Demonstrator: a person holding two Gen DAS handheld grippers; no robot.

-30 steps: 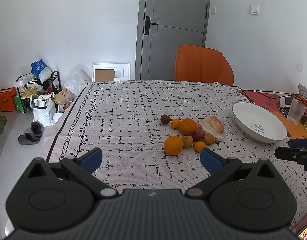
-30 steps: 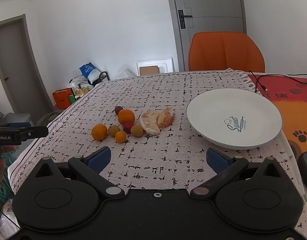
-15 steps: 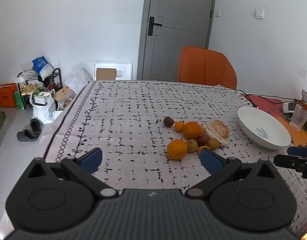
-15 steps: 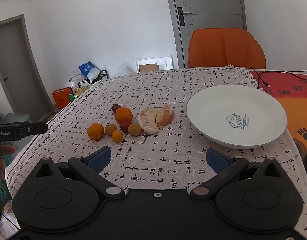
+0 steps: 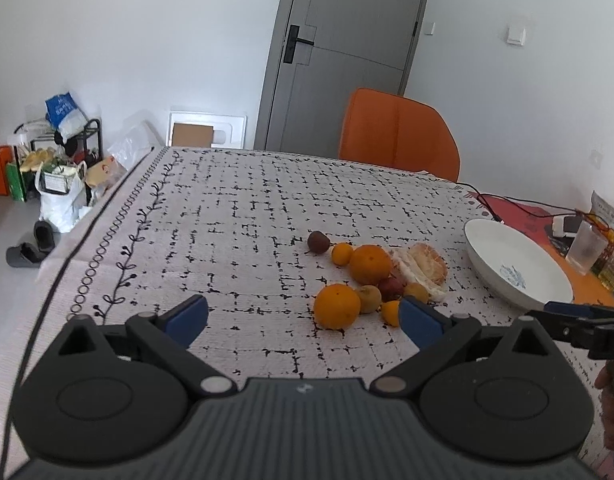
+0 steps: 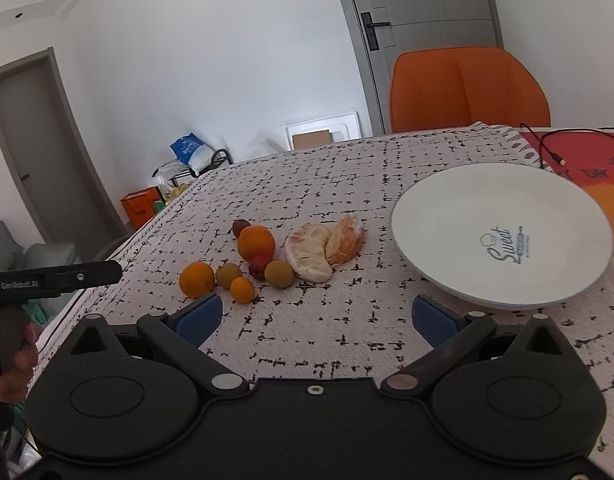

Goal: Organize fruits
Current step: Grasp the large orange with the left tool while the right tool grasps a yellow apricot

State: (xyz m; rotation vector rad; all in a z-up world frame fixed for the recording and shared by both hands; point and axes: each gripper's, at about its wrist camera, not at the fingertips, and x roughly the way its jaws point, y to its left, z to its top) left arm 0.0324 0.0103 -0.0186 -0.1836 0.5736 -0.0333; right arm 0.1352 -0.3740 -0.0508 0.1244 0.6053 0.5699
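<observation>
Both tools hover spread wide over the desk (image 6: 347, 168), gripping nothing: the left tool (image 5: 303, 316) and the right tool (image 6: 315, 316). The fruits (image 6: 267, 256) lie clustered on the cloth, at 12 o'clock from the left tool. The white plate (image 6: 427, 208), at 3 o'clock of the cluster, sits apart from it.

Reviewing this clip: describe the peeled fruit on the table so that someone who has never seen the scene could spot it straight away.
Find the white plate on the patterned tablecloth; the fruit cluster lies on the cloth beside it. The peeled citrus is the cluster's piece nearest the plate, two pale segment chunks lying together. Unlike the round, skin-on oranges and small fruits around it, it shows white pith and bare flesh.
</observation>
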